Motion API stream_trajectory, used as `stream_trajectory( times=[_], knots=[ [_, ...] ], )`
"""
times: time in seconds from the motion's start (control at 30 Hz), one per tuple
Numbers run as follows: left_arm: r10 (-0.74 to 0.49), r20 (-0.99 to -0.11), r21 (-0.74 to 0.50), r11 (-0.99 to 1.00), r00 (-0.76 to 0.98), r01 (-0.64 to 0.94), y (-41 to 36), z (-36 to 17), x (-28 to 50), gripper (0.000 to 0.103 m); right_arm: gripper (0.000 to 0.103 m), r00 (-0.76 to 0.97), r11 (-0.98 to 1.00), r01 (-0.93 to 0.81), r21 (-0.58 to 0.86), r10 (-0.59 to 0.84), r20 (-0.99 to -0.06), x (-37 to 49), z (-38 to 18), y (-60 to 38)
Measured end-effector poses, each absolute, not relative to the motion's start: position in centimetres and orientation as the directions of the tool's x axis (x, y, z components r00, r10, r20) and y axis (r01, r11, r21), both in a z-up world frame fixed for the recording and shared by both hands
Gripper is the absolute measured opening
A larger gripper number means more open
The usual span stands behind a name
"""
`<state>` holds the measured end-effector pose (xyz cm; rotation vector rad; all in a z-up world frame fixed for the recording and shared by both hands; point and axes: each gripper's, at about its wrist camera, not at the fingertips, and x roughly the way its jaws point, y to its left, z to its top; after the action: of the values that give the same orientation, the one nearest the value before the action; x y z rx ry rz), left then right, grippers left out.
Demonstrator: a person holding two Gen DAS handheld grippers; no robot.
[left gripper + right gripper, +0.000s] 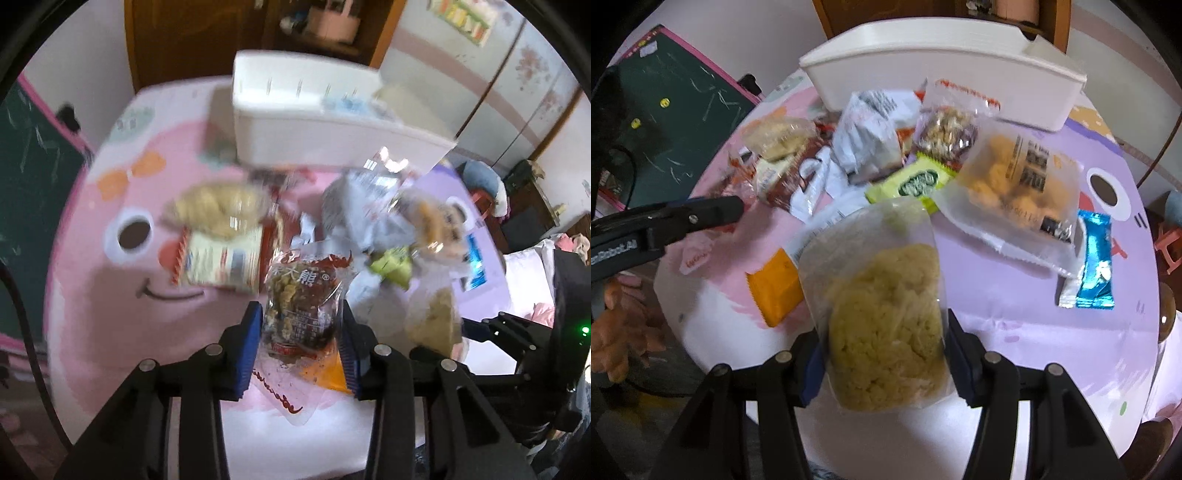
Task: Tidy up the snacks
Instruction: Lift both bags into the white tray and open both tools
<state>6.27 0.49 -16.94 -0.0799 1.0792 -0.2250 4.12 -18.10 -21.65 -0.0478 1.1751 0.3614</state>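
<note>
My left gripper point(301, 332) is shut on a clear nut-and-date snack packet point(301, 299) with red print, held above the table. My right gripper point(886, 354) is shut on a clear bag of pale yellow crumbly pastry point(882, 325), also lifted; this bag shows at the right of the left wrist view point(434, 317). A white plastic bin point(942, 62) stands at the far side of the table, also in the left wrist view point(314, 122). Several snack packets lie piled between the grippers and the bin. The left gripper appears as a black arm at the left of the right wrist view point(701, 214).
On the pink and purple cartoon tablecloth point(1015, 317) lie an orange packet point(775, 291), a green-yellow packet point(908, 184), a blue foil packet point(1093, 262), a large clear bag of golden puffs point(1015, 184) and a grey wrapper point(868, 140). A green chalkboard point(679, 110) stands left.
</note>
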Motion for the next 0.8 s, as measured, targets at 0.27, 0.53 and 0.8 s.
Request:
stream_trajectory(
  times=[0.27, 0.53, 0.8],
  knots=[
    [-0.216, -0.754, -0.108, 0.972, 0.621, 0.206, -0.1, -6.8, 7.5, 0.038, 0.056, 0.534, 0.955, -0.286, 0.084, 0.232, -0.813, 6.0, -12.9, -19.3],
    [-0.172, -0.632, -0.023, 0.979, 0.755, 0.203, -1.8, 2.8, 12.5, 0.038, 0.056, 0.750, 0.987, -0.162, -0.007, 0.119, -0.651, 10.7, -1.4, -22.0],
    [-0.126, -0.611, -0.001, 0.987, 0.782, 0.158, -3.8, 5.2, 19.8, 0.038, 0.056, 0.792, 0.997, -0.062, 0.044, 0.076, -0.606, 18.1, 2.6, -23.1]
  ],
)
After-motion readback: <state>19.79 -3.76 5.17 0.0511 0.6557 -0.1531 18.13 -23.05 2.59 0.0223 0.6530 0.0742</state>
